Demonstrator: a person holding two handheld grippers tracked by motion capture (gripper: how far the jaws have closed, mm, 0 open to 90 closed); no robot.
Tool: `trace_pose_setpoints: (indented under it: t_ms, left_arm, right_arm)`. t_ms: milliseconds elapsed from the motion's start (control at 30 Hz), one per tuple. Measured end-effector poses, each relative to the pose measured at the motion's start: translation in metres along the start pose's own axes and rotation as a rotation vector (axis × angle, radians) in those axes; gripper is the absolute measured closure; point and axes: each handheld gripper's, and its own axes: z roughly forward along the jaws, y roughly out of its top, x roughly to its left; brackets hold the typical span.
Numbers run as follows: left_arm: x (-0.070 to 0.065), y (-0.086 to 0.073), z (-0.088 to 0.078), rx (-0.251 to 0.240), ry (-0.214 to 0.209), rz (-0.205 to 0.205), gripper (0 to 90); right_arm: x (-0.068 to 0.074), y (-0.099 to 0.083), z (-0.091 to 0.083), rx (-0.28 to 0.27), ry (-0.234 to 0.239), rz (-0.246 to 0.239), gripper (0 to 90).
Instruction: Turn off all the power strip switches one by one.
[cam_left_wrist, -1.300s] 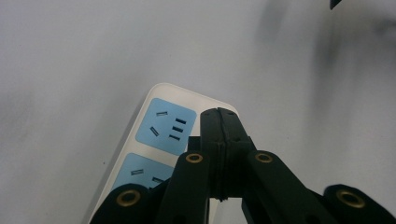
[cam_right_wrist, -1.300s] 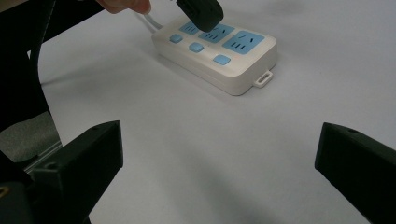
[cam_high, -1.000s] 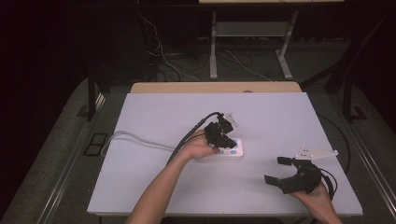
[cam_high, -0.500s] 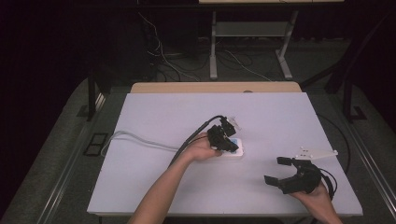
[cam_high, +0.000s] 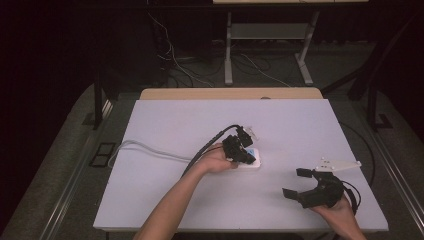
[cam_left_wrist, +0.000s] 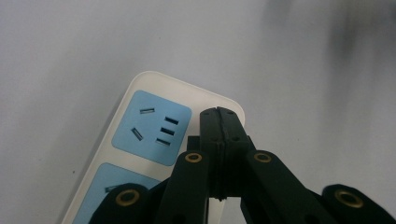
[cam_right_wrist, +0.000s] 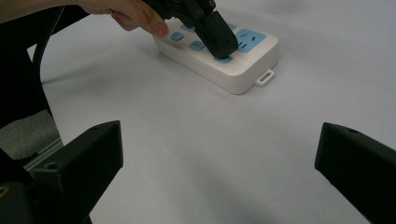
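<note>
The left claw (cam_left_wrist: 222, 116), jaws closed on nothing, presses its tip onto the right end of the white power strip (cam_high: 250, 161) lying near the middle of the table (cam_high: 165, 200), while the right claw (cam_high: 300, 182) rests open at the near right, well apart.

We see a white table (cam_high: 165, 200) with a wooden strip (cam_high: 230, 93) at its far edge, standing on grey floor (cam_high: 60, 175). Beyond it, loose cables (cam_high: 175, 60) and a metal frame (cam_high: 265, 37) sit in a dark room.
</note>
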Motion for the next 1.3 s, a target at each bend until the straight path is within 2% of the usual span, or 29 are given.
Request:
trace_pose_setpoints:
  t_ms: [633,967,1100,1133,1167,1200,1300]
  left_arm:
    - [-0.0011,0.0007,0.0056,-0.016,-0.009,-0.033,89.5]
    - [-0.0034,0.0022,0.0054,-0.007,0.006,-0.020,89.4]
    - [-0.0042,0.0007,0.0050,-0.021,0.013,-0.020,89.0]
    - [-0.0042,0.0008,0.0036,-0.035,0.004,-0.019,89.0]
    - [-0.0046,0.0019,0.0021,-0.037,0.008,-0.022,89.0]
    - [-0.0054,0.0017,0.0018,-0.028,0.018,-0.005,89.0]
    - [-0.0062,-0.0002,-0.0005,-0.030,0.025,-0.006,88.7]
  right_arm:
    - [0.0005,-0.0001,0.0003,0.000,-0.006,-0.004,0.9]
    - [0.0001,-0.0001,0.0006,0.003,-0.006,-0.003,0.9]
    - [-0.0001,0.0000,0.0005,0.002,-0.005,-0.002,0.9]
    - [-0.0003,0.0000,0.0006,0.001,-0.005,-0.001,0.9]
    - [-0.0004,0.0001,0.0006,0.001,-0.006,-0.001,0.9]
    - [-0.0005,0.0001,0.0007,0.000,-0.005,-0.001,0.9]
    - [-0.0002,0.0001,0.0007,0.001,-0.006,-0.002,0.9]
